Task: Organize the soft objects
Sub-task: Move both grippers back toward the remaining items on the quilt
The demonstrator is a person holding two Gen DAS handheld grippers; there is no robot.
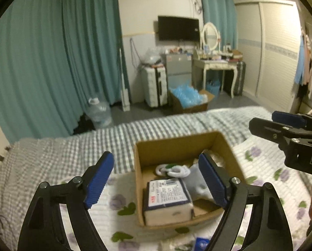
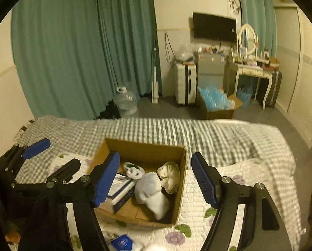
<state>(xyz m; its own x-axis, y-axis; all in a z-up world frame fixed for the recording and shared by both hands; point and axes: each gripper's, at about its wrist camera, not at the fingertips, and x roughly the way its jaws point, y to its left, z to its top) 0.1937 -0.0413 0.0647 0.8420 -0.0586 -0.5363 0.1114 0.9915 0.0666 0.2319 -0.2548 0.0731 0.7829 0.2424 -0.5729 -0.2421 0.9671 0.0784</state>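
An open cardboard box (image 1: 156, 148) (image 2: 143, 148) sits on the bed. Inside lie a wrapped tissue pack (image 1: 166, 198) (image 2: 119, 186), a white-and-green sock roll (image 1: 172, 170) (image 2: 133, 170), a pale grey-white soft cloth (image 1: 195, 179) (image 2: 151, 192) and a cream bundle (image 2: 170, 176). My left gripper (image 1: 156, 179) (image 2: 51, 154) is open and empty above the box's near left side. My right gripper (image 2: 155, 179) (image 1: 262, 121) is open and empty above the box.
The bed has a grey checked cover (image 1: 72, 146) and a white floral quilt (image 2: 218, 188). A small blue packet (image 2: 122, 243) (image 1: 202, 243) lies on the quilt in front of the box. Beyond the bed are a water jug (image 1: 98, 113), suitcase (image 1: 155, 86) and dressing table (image 1: 216, 67).
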